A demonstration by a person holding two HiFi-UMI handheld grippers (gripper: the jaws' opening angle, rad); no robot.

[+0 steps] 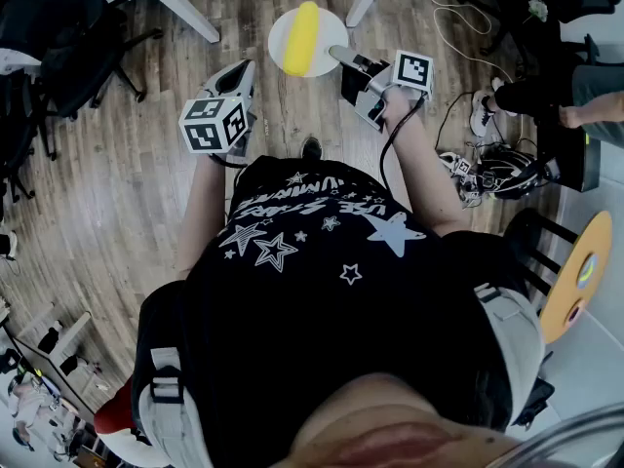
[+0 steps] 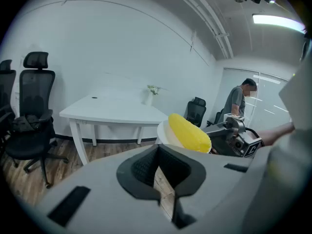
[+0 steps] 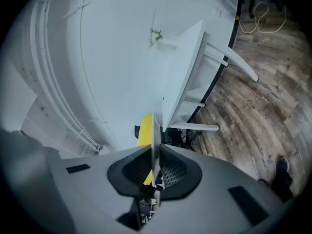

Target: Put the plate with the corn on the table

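Note:
A white plate with a yellow corn cob on it hangs above the wooden floor, ahead of the person. My right gripper is shut on the plate's right rim. In the right gripper view the plate stands edge-on between the pads, with the corn on its left. My left gripper is apart from the plate, lower left of it, shut with nothing in it. The left gripper view shows the corn, the plate and a white table behind them.
White table legs stand at the top of the head view. Black office chairs are on the left. Cables and shoes lie on the floor at right. A person stands at the back right. A small vase sits on the table.

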